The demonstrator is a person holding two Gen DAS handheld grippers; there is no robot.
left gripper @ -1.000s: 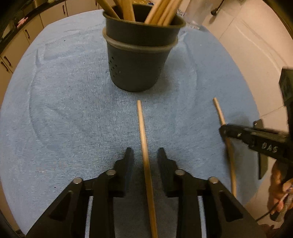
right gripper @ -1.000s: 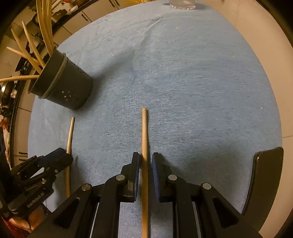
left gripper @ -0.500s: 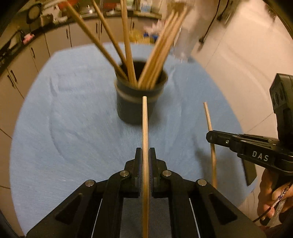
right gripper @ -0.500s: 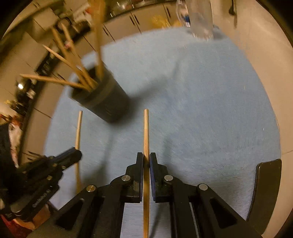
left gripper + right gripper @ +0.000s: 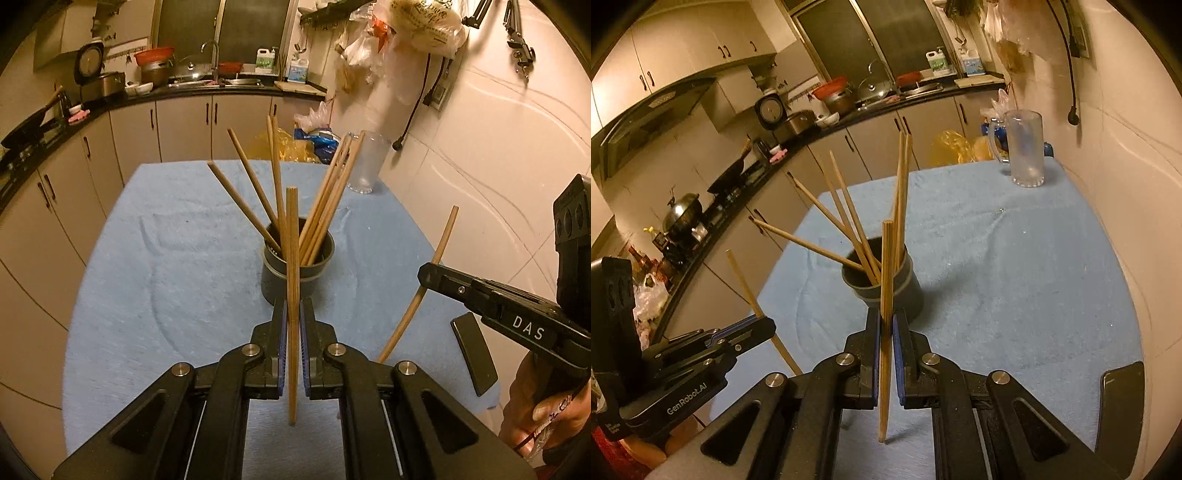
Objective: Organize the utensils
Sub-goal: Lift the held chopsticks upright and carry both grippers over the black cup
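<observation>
Above the blue cloth, short of the holder, both grippers now carry a chopstick clear of the table. One second earlier each stick lay flat on the cloth between parted jaws; both pairs of jaws have since closed and both hands have risen. The left gripper is clenched on the left stick, whose tip stands in front of the holder's mouth and whose tail hangs free below the pads. The right gripper is likewise clamped on the right stick, also lined up with the holder. Seen from the left wrist, the right stick slants up to the right of the holder. The holder already bears several chopsticks fanned out from its rim. A glass mug stands well behind the holder at the cloth's far corner.

Judgement: pick-up is complete for both sticks; what remains is to carry each over the holder, tip it down and release. The fanned sticks may obstruct entry.
</observation>
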